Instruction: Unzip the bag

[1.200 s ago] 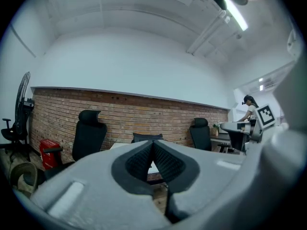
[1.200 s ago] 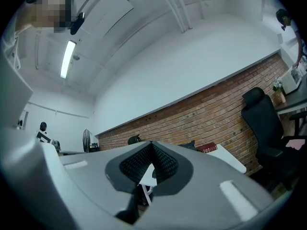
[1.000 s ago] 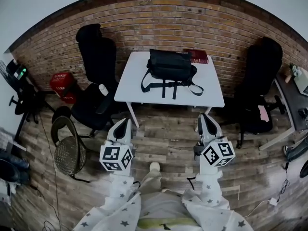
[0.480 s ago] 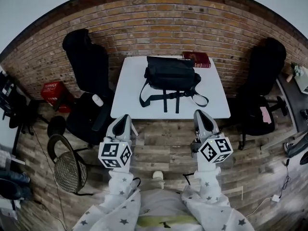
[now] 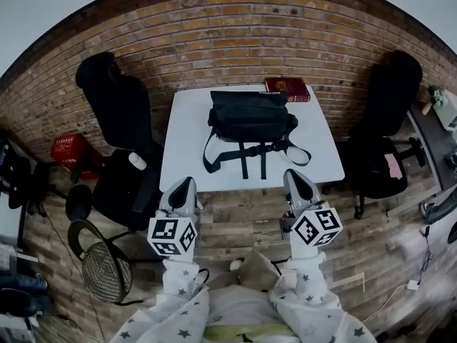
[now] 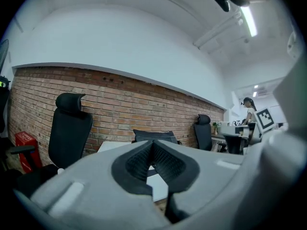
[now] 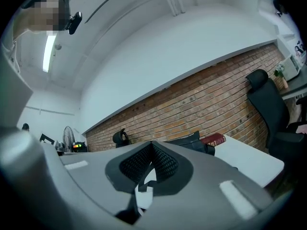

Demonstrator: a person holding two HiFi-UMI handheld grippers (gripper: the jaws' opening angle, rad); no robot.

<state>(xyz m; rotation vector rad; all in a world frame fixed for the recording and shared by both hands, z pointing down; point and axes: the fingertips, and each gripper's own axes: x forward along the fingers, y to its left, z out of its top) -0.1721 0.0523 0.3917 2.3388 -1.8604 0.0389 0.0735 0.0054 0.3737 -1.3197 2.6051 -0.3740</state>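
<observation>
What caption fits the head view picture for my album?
Left gripper and right gripper, both shut, face a black bag and red book on a white table.

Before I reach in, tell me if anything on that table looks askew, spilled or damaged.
Nothing looks spilled or damaged. The black bag sits squarely on the white table; only its straps look untidy, sprawling loose toward the near edge. A red book lies behind it, by the far right corner.
</observation>
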